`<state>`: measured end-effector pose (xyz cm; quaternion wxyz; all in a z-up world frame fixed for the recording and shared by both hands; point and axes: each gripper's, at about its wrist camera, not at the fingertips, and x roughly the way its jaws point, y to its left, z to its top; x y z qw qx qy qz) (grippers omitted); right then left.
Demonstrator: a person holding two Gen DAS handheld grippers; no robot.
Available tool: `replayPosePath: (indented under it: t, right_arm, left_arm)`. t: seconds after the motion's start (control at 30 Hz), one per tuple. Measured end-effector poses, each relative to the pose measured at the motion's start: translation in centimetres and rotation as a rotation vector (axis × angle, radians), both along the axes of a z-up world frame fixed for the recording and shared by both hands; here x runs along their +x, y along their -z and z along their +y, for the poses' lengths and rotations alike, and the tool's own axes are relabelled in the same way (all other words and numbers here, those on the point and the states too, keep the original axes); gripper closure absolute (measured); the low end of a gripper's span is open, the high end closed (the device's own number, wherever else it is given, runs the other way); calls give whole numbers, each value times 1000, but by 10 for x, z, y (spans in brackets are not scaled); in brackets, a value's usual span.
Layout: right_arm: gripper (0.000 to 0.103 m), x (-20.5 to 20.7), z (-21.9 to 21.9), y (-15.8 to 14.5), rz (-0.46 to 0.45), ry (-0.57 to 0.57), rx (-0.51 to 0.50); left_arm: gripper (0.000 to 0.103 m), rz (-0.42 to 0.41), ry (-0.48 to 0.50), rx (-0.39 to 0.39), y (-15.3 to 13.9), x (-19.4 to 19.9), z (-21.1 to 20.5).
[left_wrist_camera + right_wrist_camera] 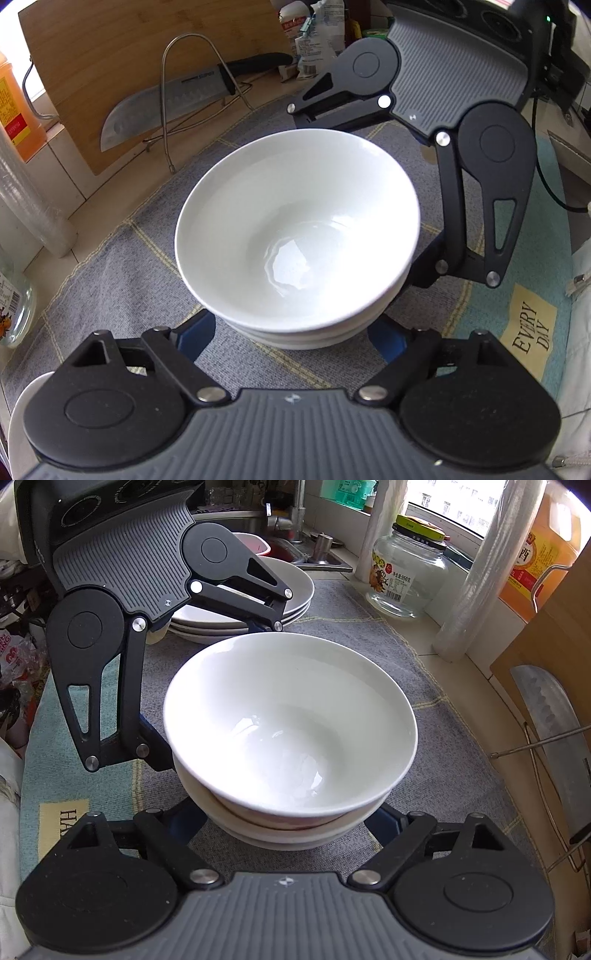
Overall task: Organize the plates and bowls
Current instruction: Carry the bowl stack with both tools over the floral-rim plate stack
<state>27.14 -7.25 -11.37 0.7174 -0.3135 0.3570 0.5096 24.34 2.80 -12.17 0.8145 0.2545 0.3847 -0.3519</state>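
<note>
Stack of white glazed ceramic bowls (295,240), heavy, slick, breakable; left gripper (295,332) and right gripper (284,819) both clamp its lower sides.

The left hand-held gripper (291,332) is showing a grey ribbed body plate with a small white mark at its front edge. Two round black pivot housings, each with a raised disc, are flanking that plate. Black linkage arms with triangular cut-outs are running forward from them, pinned by silver screws, and blue fingers (197,334) are sitting at their ends. The right hand-held gripper (288,821) is wearing the same build: grey ribbing, black housings, silver screws, dark blue fingers (384,823). In the left wrist view, black cables are trailing behind the right one, and a small green light is glowing on its black upper casing.
</note>
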Motion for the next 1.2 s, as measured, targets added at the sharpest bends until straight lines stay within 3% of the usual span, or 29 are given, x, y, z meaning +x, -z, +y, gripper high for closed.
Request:
replayPosePath:
  t: [0.6, 0.7, 1.2]
  right_arm:
    - [12, 8, 3, 1, 37, 0, -6]
    - [12, 8, 3, 1, 43, 6, -4]
    - [13, 2, 7, -8, 45, -11, -26]
  left_arm:
    - [14, 47, 48, -9, 4, 12, 0]
    - [21, 63, 58, -16, 2, 12, 1]
    - [22, 66, 31, -21, -7, 3, 1]
